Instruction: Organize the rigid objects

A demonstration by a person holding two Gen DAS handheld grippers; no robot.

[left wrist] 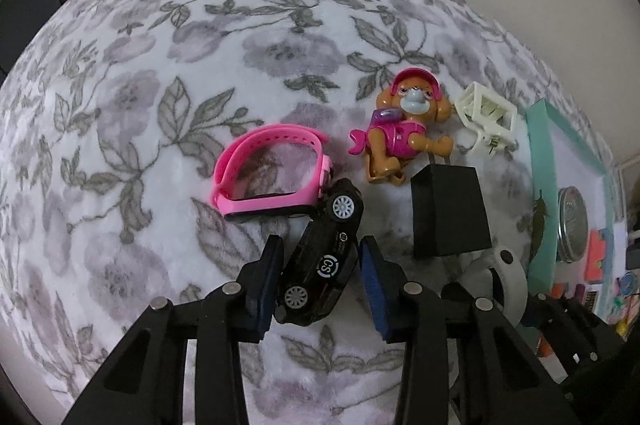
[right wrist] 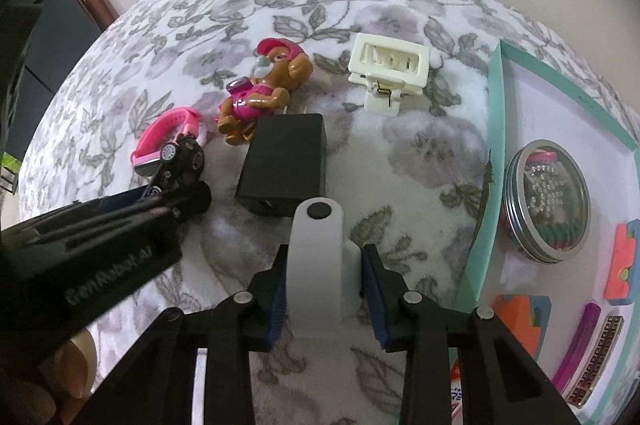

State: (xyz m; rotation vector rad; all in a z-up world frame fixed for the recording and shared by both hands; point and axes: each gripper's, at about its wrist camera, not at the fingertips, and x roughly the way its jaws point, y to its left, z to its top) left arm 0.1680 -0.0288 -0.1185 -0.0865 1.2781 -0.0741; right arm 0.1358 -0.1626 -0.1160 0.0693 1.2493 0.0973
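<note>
The left gripper is clamped on a black toy car lying on the floral blanket, with a pink watch touching the car's far end. The right gripper grasps a white strap-like piece, a black block just ahead and a teal-rimmed tray to its right

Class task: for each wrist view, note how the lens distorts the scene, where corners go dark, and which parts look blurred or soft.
Left wrist view: fisheye bulges the floral blanket into a dome; black corners; the toy car between the left gripper pads looks sharp. Right wrist view: same bulge and dark corners; the left gripper at the near edge is blurred, the white clip crisp; lighting soft, shadows faint.
</note>
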